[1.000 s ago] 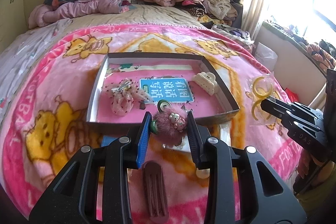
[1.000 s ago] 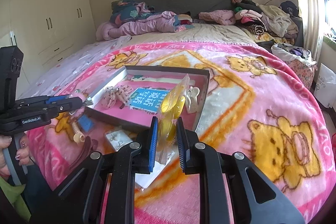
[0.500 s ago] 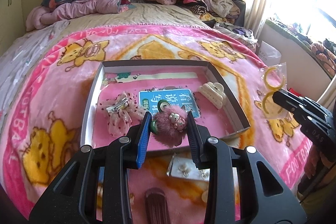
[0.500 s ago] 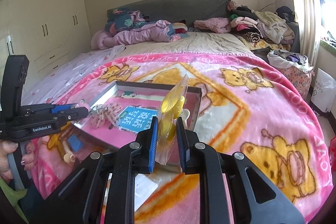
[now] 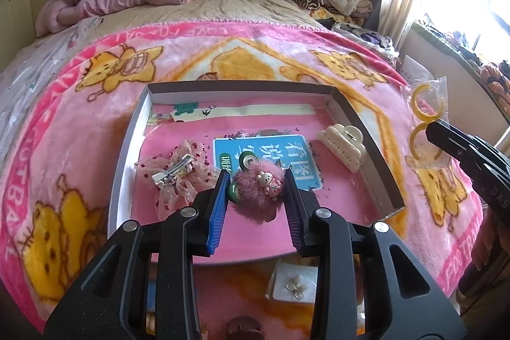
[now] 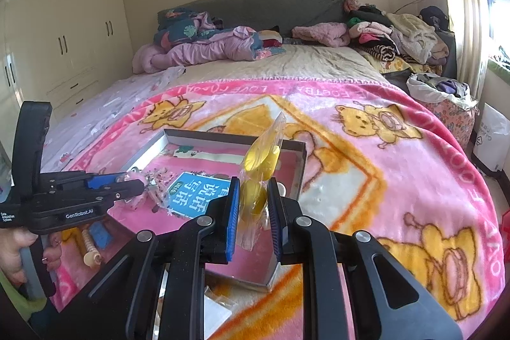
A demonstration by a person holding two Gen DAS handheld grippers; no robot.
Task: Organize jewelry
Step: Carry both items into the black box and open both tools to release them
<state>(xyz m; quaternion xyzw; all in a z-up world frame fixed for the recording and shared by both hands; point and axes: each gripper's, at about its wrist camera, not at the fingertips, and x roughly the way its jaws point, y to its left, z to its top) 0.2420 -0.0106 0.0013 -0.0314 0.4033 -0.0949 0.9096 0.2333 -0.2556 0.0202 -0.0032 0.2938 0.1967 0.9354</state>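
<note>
Pinching pink fluffy hair tie [image 5: 259, 191] above the tray [image 5: 126, 155], left claw [image 5: 256, 199]; right claw [image 6: 253, 212] clamping bagged yellow hoops [image 6: 261, 168].

Fuzzy pink pompom [image 5: 258, 191], glossy clear plastic bag [image 6: 259, 177], plush fleece blanket [image 5: 287, 53], matt cardboard tray [image 5: 127, 148], smooth plastic clip [image 5: 342, 144].

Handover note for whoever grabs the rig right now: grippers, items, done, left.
Left gripper: shut on the pink fuzzy hair clip, held over the shallow box.
Right gripper: shut on a clear bag of yellow hoops, near the box's right side.
Done: lace bow clip and cream claw clip lie in the box.
Left: release both held items into the box, then collect the earring card, the brown clip and the bits on the pink blanket near the box.
</note>
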